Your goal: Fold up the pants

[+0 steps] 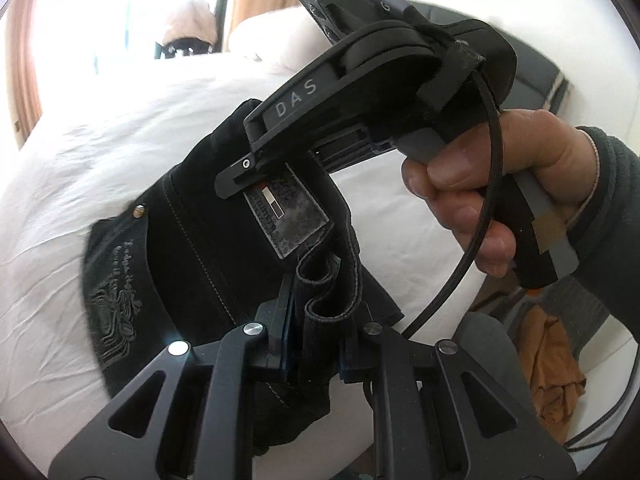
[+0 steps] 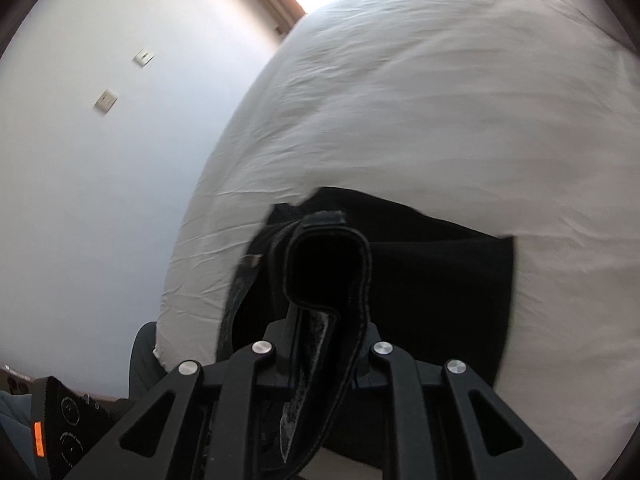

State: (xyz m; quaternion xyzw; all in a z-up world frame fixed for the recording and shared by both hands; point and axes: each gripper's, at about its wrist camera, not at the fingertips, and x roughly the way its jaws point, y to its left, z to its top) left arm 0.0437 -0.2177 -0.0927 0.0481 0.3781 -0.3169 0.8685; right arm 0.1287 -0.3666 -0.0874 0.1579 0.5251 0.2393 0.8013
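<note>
The black pants [image 1: 208,216] lie bunched on the white bed [image 1: 80,168], waistband end toward me, with a grey label patch [image 1: 292,216] and an embroidered back pocket. My left gripper [image 1: 316,320] is shut on a folded bunch of the waistband. In the left wrist view my right gripper [image 1: 236,178], held by a hand [image 1: 476,192], reaches down onto the waistband by the label. In the right wrist view my right gripper [image 2: 320,320] is shut on a loop of the waistband [image 2: 332,248], the dark pants [image 2: 432,280] spreading beyond it.
The bed [image 2: 420,100] fills most of both views; its left edge drops to a pale wall [image 2: 80,160] with two switch plates. A pillow [image 1: 276,28], curtains and a bright window lie beyond. An orange-brown cloth [image 1: 556,368] sits lower right. A cable [image 1: 468,240] hangs from the right gripper.
</note>
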